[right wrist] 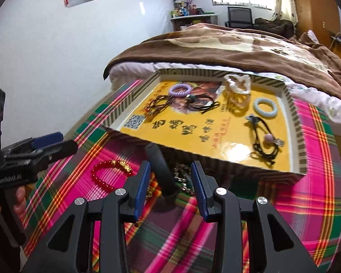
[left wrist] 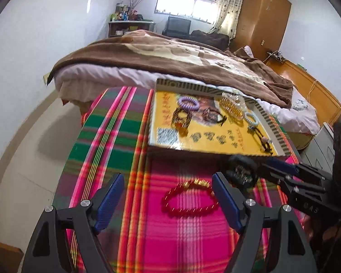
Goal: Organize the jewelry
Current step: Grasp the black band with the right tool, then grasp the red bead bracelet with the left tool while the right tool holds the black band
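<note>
Only readable writing is "045" on the right gripper (right wrist: 170, 191) body; the tray's (left wrist: 270, 122) print is too blurry. Red bead bracelet (left wrist: 189, 198) with gold charm lies on the plaid cloth (left wrist: 116, 136), between the left gripper's (left wrist: 168, 200) spread, empty jaws. Right gripper angles down, half-open around a black cylinder (right wrist: 162, 173), contact unclear.
</note>
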